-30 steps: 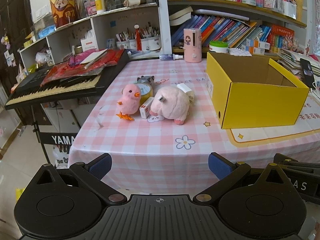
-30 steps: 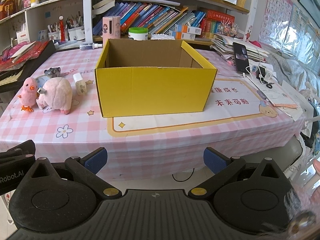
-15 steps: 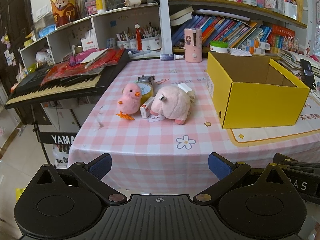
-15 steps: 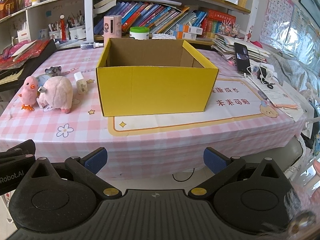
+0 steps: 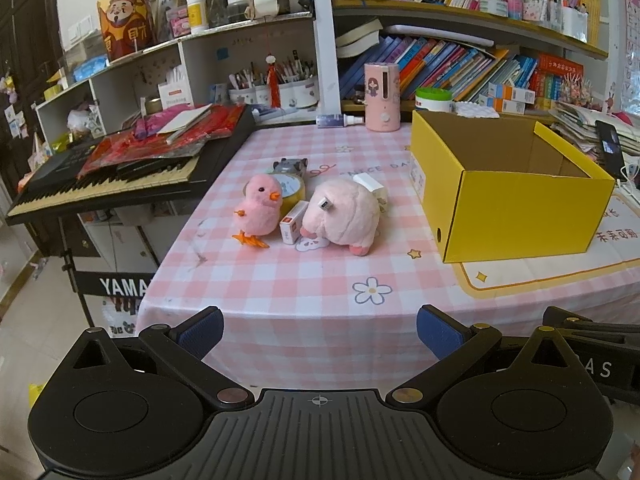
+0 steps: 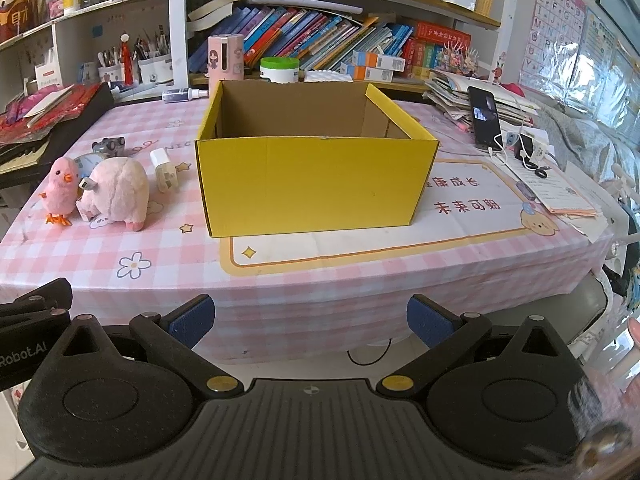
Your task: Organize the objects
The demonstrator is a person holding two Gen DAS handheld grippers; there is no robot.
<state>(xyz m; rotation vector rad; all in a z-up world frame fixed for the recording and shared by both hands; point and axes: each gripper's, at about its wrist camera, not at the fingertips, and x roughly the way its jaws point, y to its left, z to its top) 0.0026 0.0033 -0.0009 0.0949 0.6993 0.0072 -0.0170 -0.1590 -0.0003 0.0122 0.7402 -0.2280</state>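
On the pink checked tablecloth a pink chick toy [image 5: 259, 212] [image 6: 61, 187] stands beside a pink plush pig [image 5: 344, 216] [image 6: 119, 193]. Between them leans a small white-and-red box [image 5: 292, 227]. Behind them lie a yellow tape roll [image 5: 293, 192], a grey toy [image 5: 290, 166] [image 6: 108, 145] and a white charger plug [image 5: 371, 187] [image 6: 164, 169]. An open yellow cardboard box [image 5: 516, 212] [image 6: 312, 184] stands to their right; what I see of its inside is bare. My left gripper [image 5: 319, 330] and right gripper [image 6: 310, 320] hang open, off the table's front edge, holding nothing.
A black keyboard [image 5: 108, 184] with red papers on it juts over the table's left side. Along the far edge stand a pink dispenser [image 5: 382, 96], a spray bottle [image 5: 340, 120] and bookshelves. A phone [image 6: 485, 117], cables and papers fill the right end.
Both views have crept slightly closer to the table. Nothing on it has moved, and both grippers stay open.
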